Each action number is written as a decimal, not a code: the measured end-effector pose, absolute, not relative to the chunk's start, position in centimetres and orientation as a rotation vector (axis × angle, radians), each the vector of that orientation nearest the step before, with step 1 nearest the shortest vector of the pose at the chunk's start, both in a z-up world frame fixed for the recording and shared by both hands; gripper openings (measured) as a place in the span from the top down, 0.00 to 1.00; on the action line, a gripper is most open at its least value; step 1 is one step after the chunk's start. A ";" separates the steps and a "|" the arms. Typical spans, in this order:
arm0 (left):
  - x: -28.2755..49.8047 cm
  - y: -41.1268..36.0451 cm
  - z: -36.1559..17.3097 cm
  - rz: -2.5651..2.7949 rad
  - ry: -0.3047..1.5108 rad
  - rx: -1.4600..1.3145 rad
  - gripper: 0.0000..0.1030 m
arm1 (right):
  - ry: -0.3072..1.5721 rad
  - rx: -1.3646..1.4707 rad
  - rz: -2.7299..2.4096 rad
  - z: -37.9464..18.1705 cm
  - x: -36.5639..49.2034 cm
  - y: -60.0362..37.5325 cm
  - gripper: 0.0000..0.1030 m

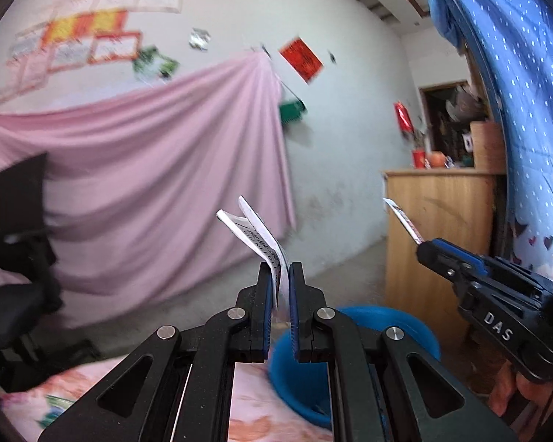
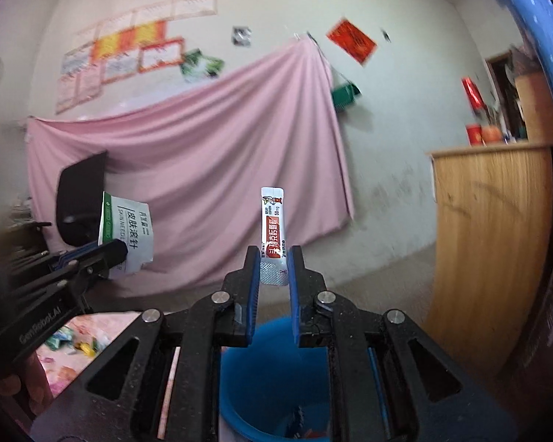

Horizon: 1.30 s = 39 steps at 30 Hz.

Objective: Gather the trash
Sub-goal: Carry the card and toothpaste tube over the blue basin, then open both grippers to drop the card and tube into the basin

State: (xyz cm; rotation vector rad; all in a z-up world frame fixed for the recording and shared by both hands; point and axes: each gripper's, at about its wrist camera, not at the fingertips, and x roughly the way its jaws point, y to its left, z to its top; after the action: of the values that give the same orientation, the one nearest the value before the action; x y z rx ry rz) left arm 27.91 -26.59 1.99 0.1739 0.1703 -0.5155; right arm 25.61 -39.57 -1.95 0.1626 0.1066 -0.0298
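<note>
Left tool (image 1: 279, 287): its blue-padded fingers are pinching the lower edge of a white printed packet (image 1: 256, 234). The packet is rising from between the fingertips, leaning up and to the left, with its top flaps splaying apart. In the right wrist view the same packet (image 2: 129, 234) is showing a green stripe and dark lettering, and is standing up from the tip of the left tool (image 2: 116, 252) at the left of the frame.

Right tool (image 2: 272, 261): its fingers are closing on the bottom crimped end of a slim red-and-white sachet (image 2: 272, 228). The sachet is standing nearly upright above the fingertips. In the left wrist view the right tool (image 1: 425, 248) is sitting at the right, with the sachet (image 1: 403, 221) projecting up and to the left from its tip; a hand (image 1: 516, 394) is gripping its handle.

Blue bucket (image 2: 269, 375): it is lying directly below the right tool, open mouth upward, with some small items at the bottom, too dim to identify. In the left wrist view the bucket (image 1: 405, 324) is sitting below and slightly right of the left tool.

Surroundings: a floral bedsheet (image 1: 250, 397) is lying beside the bucket, and a pink cloth (image 1: 158, 169) is hanging on the wall behind
</note>
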 end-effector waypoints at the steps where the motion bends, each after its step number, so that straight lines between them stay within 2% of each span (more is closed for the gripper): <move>1: 28.4 -27.1 1.6 -0.532 0.199 0.175 0.94 | 0.123 0.171 -0.038 -2.2 25.9 -40.0 0.62; 15: 36.0 -30.0 -0.8 -0.619 0.691 0.004 0.94 | 0.388 0.304 -0.051 -6.7 29.9 -43.9 0.62; 22: 37.7 -30.0 -1.2 -0.600 0.779 -0.038 0.94 | 0.454 0.323 -0.035 -8.1 31.2 -44.1 0.62; 27: 37.9 -29.7 -1.1 -0.566 0.801 -0.017 0.85 | 0.489 0.326 -0.026 -8.6 32.1 -44.1 0.61; 28: 38.1 -29.5 -1.1 -0.556 0.805 -0.021 0.77 | 0.494 0.326 -0.027 -8.7 32.2 -44.1 0.61; 30: 38.1 -28.9 -1.1 -0.548 0.794 -0.047 0.69 | 0.501 0.324 -0.024 -8.7 32.4 -43.9 0.61; 34: 37.3 -26.9 -0.7 -0.514 0.752 -0.063 0.69 | 0.480 0.318 -0.015 -8.1 32.3 -43.6 0.60; 36: 36.7 -25.7 -0.1 -0.490 0.717 -0.063 0.64 | 0.450 0.307 -0.012 -7.3 32.0 -43.0 0.55; 39: 35.5 -23.6 0.8 -0.456 0.649 -0.074 0.54 | 0.405 0.298 0.003 -6.2 31.5 -42.2 0.42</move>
State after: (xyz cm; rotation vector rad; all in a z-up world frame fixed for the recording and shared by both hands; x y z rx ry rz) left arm 35.53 -23.64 0.79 -0.0745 0.6487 -0.4558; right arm 31.47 -42.18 -6.18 0.2975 0.4053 0.0030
